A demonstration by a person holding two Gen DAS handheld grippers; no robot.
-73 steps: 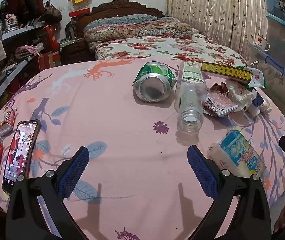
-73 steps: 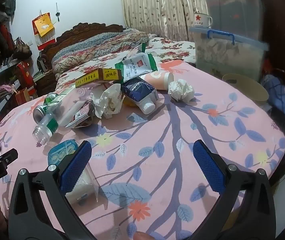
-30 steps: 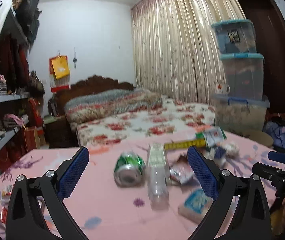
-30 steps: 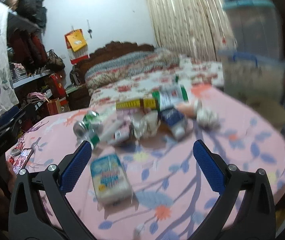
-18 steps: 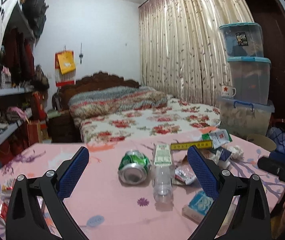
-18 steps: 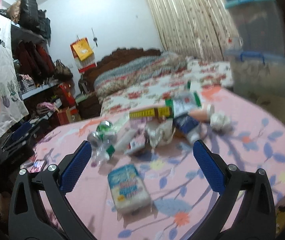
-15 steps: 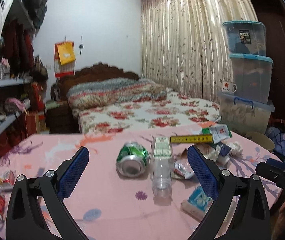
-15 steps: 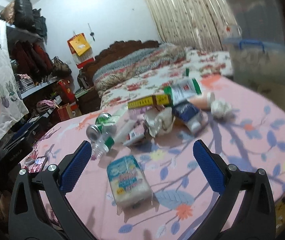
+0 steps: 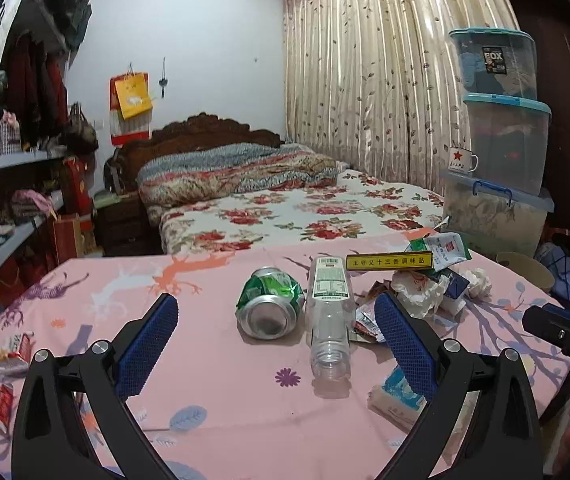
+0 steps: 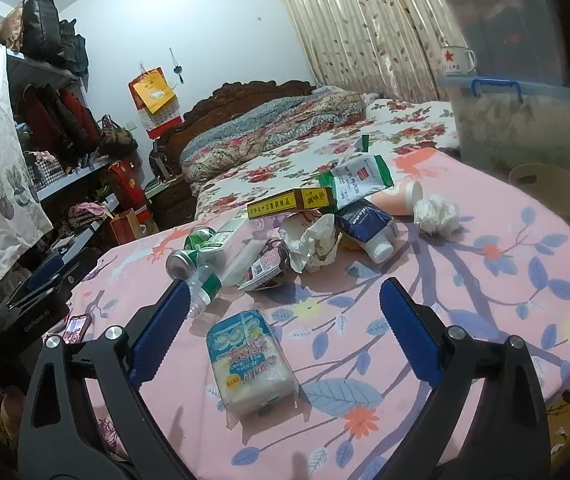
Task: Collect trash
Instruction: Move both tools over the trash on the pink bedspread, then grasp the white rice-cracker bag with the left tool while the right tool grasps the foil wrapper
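Observation:
Trash lies on a table with a pink flowered cloth [image 9: 213,368]. A crushed green can [image 9: 269,309] and a clear plastic bottle [image 9: 329,320] lie side by side; both also show in the right wrist view, the can [image 10: 189,252] and the bottle [image 10: 229,264]. A tissue pack [image 10: 249,360] lies between my right fingers' line of sight. A yellow box [image 10: 291,202], crumpled paper [image 10: 315,242] and a paper ball [image 10: 436,214] lie beyond. My left gripper [image 9: 277,338] is open and empty above the table. My right gripper [image 10: 281,326] is open and empty.
A tan bin [image 10: 553,194] stands at the table's far right edge. Stacked plastic storage boxes [image 9: 501,152] stand behind it. A phone [image 10: 75,328] and snack wrappers [image 9: 13,354] lie at the table's left. A bed [image 9: 285,208] is beyond the table.
Both grippers were raised and tilted up from close over the table, then steadied. They now look at the trash from farther back. Nothing was taken hold of.

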